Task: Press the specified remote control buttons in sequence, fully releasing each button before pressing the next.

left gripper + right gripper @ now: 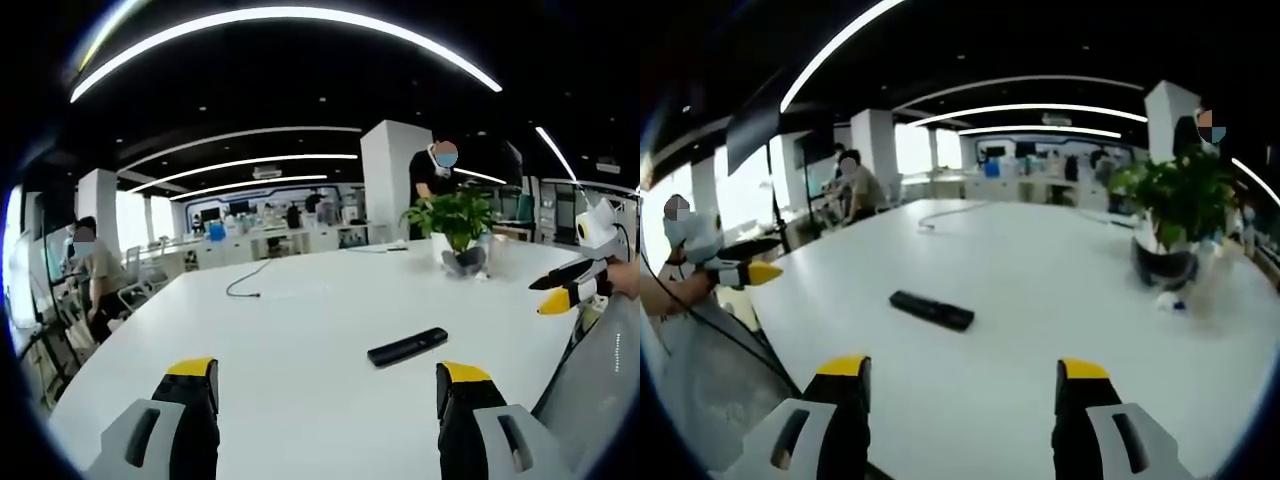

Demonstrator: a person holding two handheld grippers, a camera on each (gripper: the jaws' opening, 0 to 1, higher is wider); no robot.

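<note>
Left gripper (328,392): jaws apart, holding nothing, raised above the white table (300,320). Right gripper (962,392): jaws likewise apart and empty. Beyond both, the black remote control (407,347) lies flat on the bare tabletop, well apart from either gripper. Farther off stands a potted plant (1175,215); a loose cable (250,280) lies beyond. Judgement: approach stage, 0 buttons pressed; the next move calls for lowering 1 jaw tip onto the first button.
</note>
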